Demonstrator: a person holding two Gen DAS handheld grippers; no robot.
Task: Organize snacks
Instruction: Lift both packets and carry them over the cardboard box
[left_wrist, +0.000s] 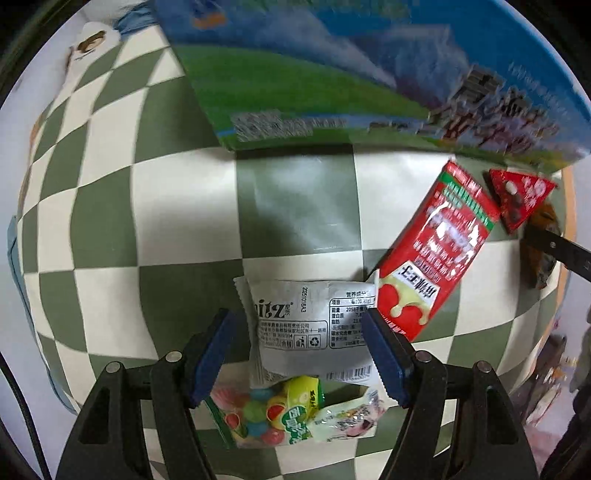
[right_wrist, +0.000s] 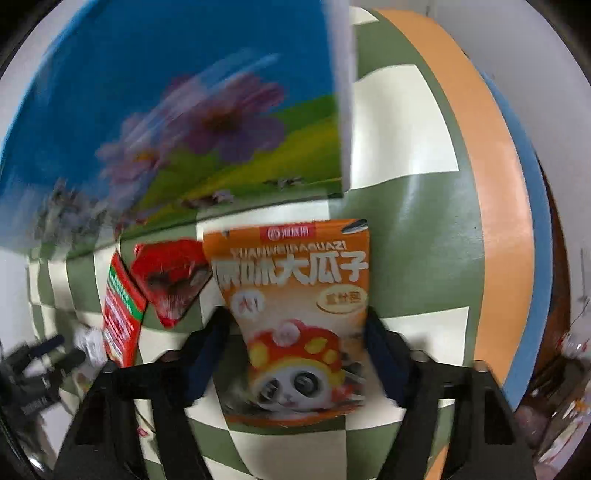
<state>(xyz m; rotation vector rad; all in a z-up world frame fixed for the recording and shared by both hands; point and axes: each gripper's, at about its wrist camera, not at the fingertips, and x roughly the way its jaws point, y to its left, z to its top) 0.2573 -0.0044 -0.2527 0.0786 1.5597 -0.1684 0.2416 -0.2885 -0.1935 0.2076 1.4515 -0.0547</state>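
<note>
The big blue box (left_wrist: 332, 74) walled off the far side. Before it, the left gripper (left_wrist: 299, 354) straddled a white packet (left_wrist: 310, 325), unclenched; the right gripper (right_wrist: 295, 354) flanked an orange bag (right_wrist: 295, 295), grip unclear. A red carton (left_wrist: 432, 251) crowded between.

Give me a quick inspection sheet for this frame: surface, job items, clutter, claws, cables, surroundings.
Surface: green and cream checked cloth, orange table edge beyond it.
Job items: white snack packet between the left claw's pads; orange seed bag between the right claw's pads; red carton; red triangular pack; colourful candy bags; big blue and green box standing at the back.
Clutter: brown item at the cloth's edge, unclear.
Claws: left claw open, pads clear of the packet; right claw blurred, contact with the bag unclear.
Cables: dark cable at the left rim.
Surroundings: blurred, nothing identifiable.
</note>
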